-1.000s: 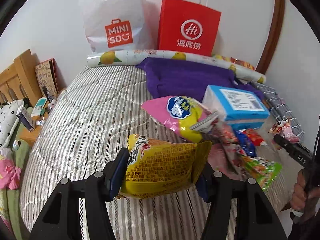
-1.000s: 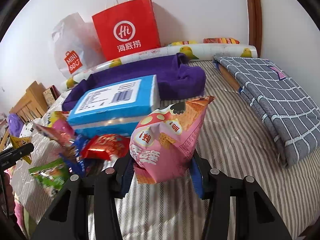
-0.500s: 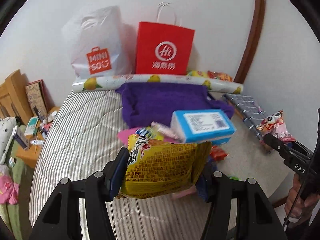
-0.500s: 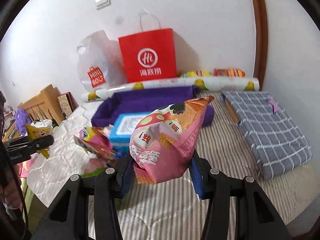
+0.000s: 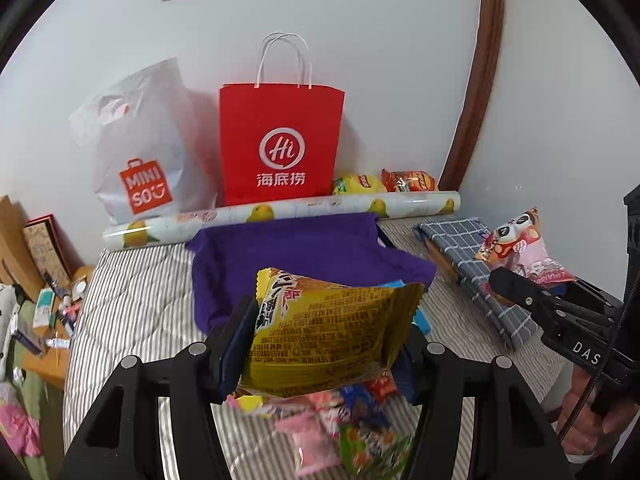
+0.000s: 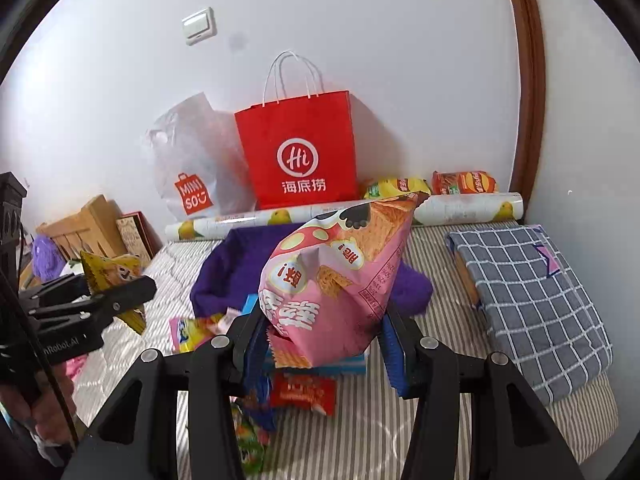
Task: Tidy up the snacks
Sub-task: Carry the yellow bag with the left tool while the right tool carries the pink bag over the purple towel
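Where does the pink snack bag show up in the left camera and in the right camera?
Left wrist view: the pink snack bag sits at the right edge, held in the right claw.
Right wrist view: it fills the centre, clamped between the claw's fingers.
Shared landmark: the red paper bag against the wall.

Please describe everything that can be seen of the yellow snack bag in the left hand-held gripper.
The yellow snack bag is a crinkled, glossy packet, plastic film by its look, with black small print on the side facing the camera, red and black characters near its top left corner, and a crimped edge. It is held off the bed, tilted, in the left hand-held gripper, whose blue pads press on its two sides. Nothing else touches it. In the right wrist view it shows at the left, above the striped bedcover.
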A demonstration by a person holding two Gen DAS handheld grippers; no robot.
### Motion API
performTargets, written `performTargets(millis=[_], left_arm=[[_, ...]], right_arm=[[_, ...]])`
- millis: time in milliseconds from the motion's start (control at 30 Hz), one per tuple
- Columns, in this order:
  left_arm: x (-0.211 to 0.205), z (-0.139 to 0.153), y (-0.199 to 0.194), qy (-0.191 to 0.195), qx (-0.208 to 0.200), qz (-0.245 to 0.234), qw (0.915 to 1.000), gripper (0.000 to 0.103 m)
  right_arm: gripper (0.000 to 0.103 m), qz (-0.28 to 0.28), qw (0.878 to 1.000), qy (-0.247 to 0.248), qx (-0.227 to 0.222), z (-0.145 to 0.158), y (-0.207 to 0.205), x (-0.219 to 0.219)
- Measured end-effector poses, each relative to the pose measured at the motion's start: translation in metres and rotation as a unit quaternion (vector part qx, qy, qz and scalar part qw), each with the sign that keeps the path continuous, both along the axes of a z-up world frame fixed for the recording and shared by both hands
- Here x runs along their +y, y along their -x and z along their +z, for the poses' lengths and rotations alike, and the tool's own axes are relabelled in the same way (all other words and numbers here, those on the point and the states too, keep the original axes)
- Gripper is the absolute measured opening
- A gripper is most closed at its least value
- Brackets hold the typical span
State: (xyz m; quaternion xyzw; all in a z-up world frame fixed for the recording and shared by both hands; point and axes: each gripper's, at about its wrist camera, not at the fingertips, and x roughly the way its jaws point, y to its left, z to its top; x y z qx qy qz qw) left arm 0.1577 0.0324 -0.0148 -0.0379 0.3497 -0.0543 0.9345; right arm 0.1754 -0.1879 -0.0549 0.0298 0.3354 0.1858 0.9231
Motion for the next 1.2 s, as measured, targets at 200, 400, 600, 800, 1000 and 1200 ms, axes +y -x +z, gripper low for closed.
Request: performTargets(millis=[200, 400, 600, 800, 1000, 1200], left_arm=[[0.000, 0.005, -0.032, 0.004, 0.008, 0.002, 1.0000, 0.058], [0.002, 0.011, -0.063, 0.003, 0.011, 0.005, 0.9999, 0.058], [0.012, 0.011, -0.097, 0.004, 0.019, 0.016, 0.9997, 0.058], [0.027, 0.002, -0.132, 0.014, 0.035, 0.025, 0.9990, 0.058], [0.036, -0.010, -0.165, 0.019, 0.049, 0.025, 0.9983, 0.058], [0.041, -0.027, -0.189, 0.015, 0.058, 0.029, 0.9978, 0.058]], right_arm=[[0.049, -0.006, 1.000, 0.003, 0.001, 0.006, -0.028, 0.003], [0.049, 0.001, 1.000, 0.000, 0.006, 0.010, -0.061, 0.009], [0.049, 0.002, 1.000, 0.008, 0.003, 0.011, -0.097, 0.023], [0.049, 0.003, 1.000, 0.005, 0.006, 0.005, -0.131, 0.034], [0.049, -0.004, 1.000, 0.008, 0.009, -0.005, -0.162, 0.038], [0.049, -0.001, 1.000, 0.012, 0.016, -0.023, -0.190, 0.042]])
